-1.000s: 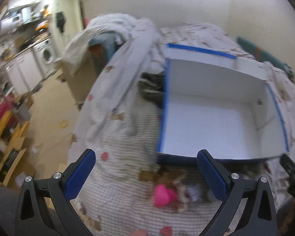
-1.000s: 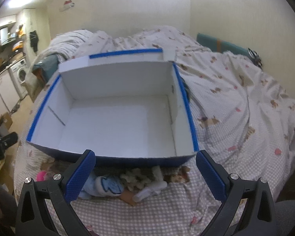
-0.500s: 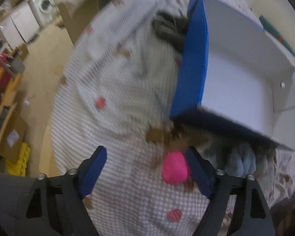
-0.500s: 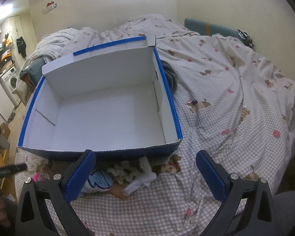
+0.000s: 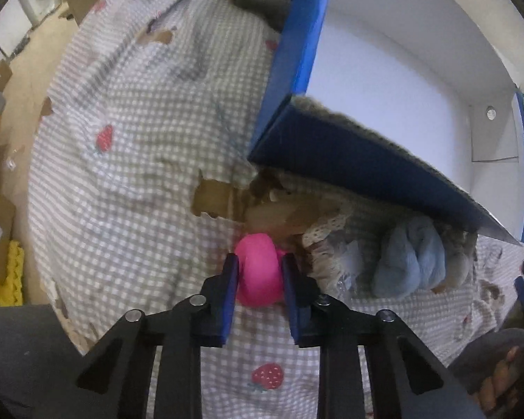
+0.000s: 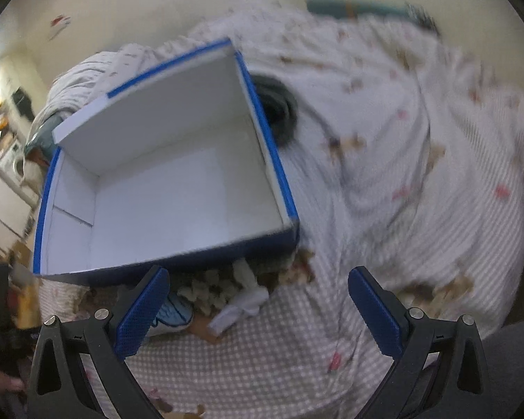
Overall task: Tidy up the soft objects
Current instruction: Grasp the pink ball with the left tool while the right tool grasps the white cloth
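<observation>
Left wrist view. The left gripper (image 5: 258, 279) is seen closed narrowly on a pink soft object (image 5: 258, 272), which is pressed between the two blue finger pads (image 5: 228, 296) and lies on the checked bedspread (image 5: 129, 146). Just beside it, to the right, a lace-edged cloth (image 5: 326, 230) and a light blue bundle (image 5: 410, 262) are shown, both lying against the near outer wall of the blue box (image 5: 359, 164). The box interior is shown white and bare. A dark grey garment (image 5: 262, 0) is seen beyond the box's far corner.

Right wrist view. The right gripper (image 6: 258, 310) is shown with its fingers spread wide and nothing between them, held above the bedspread (image 6: 419, 181). The blue box (image 6: 178, 269) is seen ahead and to the left, its white floor bare. A pile of soft items is shown at the foot of its near wall: a white sock-like piece (image 6: 244, 300), a cream knitted piece (image 6: 209, 289) and a pale blue item (image 6: 171, 314). The picture is blurred towards the right.
</observation>
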Motion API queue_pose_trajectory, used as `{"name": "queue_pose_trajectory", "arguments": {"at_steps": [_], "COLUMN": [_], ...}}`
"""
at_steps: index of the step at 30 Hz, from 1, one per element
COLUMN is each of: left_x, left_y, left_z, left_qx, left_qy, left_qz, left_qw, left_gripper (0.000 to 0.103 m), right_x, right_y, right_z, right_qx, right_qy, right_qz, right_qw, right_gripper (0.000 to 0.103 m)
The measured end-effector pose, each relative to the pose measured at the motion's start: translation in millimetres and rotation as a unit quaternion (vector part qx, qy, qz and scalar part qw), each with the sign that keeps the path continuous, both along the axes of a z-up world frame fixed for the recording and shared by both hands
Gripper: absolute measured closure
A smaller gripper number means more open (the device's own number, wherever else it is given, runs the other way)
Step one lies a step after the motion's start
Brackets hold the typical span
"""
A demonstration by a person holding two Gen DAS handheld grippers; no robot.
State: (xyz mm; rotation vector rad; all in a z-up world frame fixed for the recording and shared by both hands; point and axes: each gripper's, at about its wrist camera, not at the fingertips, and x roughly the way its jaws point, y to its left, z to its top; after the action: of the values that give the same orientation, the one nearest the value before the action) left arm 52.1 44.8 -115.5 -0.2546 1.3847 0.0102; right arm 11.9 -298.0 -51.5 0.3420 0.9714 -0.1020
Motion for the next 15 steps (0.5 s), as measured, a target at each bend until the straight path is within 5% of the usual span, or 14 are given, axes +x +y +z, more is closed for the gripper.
{"name": "queue_pose_trajectory", "arguments": {"at_steps": [8, 11, 15], "left_x": [-13, -22, -27], "left_y": [18, 25, 25], "left_z": [38, 55, 71], "left_qx": [-0.005, 0.019, 0.034], "left_qy": [-0.032, -0.058, -0.082], "left_qz": [0.005, 0.010, 0.011], "left_qw": [0.9995, 0.9981, 0.9960], "left_gripper": [0.083, 0.083, 0.083], "right_x": [8, 14, 24], "right_y": [-21, -12, 5], "right_z": [-31, -41, -58], "right_qx": [0.100, 0.139, 0.146], "right_qy": [0.057, 0.078, 0.116], "right_qz": [-0.032, 0.000, 0.022], "right_qw": [0.993, 0.987, 0.982], "right_gripper": [0.000, 0.030, 0.047]}}
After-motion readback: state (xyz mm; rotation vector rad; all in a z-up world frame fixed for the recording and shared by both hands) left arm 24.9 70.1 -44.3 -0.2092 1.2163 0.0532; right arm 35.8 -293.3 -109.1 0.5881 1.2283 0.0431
